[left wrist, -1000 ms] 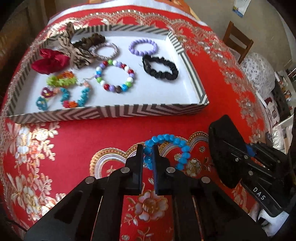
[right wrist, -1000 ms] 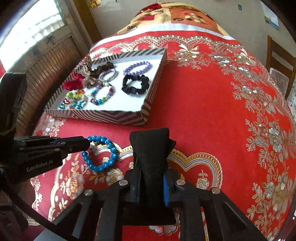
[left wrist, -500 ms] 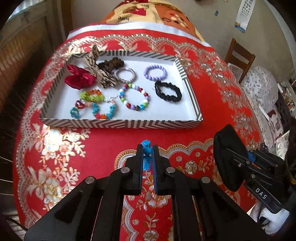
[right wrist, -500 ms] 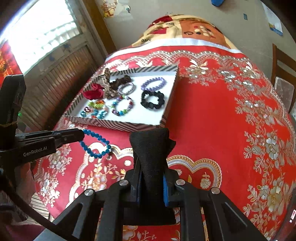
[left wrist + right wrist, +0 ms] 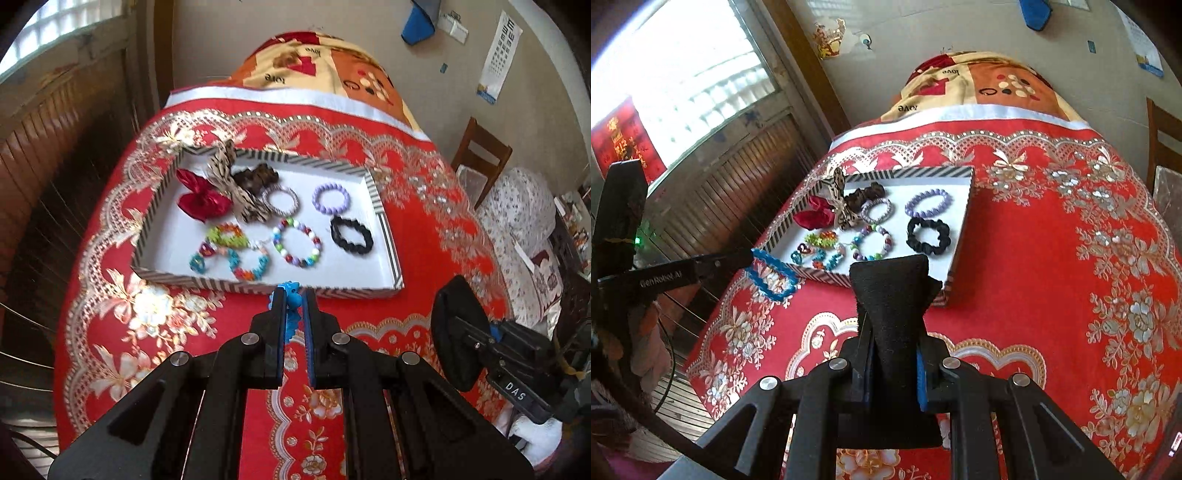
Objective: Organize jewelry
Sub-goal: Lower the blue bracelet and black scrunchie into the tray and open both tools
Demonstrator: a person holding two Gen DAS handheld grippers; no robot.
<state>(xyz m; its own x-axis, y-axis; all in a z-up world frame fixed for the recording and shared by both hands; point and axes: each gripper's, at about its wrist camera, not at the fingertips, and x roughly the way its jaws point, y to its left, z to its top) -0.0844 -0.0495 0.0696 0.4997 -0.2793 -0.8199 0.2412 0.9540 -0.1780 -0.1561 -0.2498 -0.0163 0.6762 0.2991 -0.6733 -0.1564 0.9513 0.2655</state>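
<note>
My left gripper (image 5: pixel 293 299) is shut on a blue bead bracelet (image 5: pixel 291 291), held in the air just in front of the striped tray (image 5: pixel 380 206). From the right wrist view the bracelet (image 5: pixel 772 275) hangs from the left gripper's (image 5: pixel 748 258) tips near the tray's (image 5: pixel 960 240) front left corner. My right gripper (image 5: pixel 890 291) is shut on a black velvet pouch (image 5: pixel 892 332), held above the red cloth; it also shows in the left wrist view (image 5: pixel 458 332). The tray holds several bracelets and scrunchies.
In the tray lie a black scrunchie (image 5: pixel 351 236), a purple bead bracelet (image 5: pixel 330 197), a multicolour bead bracelet (image 5: pixel 297 247), a red bow (image 5: pixel 201 201) and a leopard bow (image 5: pixel 236 188). A wooden chair (image 5: pixel 480 162) stands at the right. Wooden railing is at the left.
Both grippers have risen and pulled back from the table. The blue bracelet has been lifted off the cloth and now hangs near the tray's front edge.
</note>
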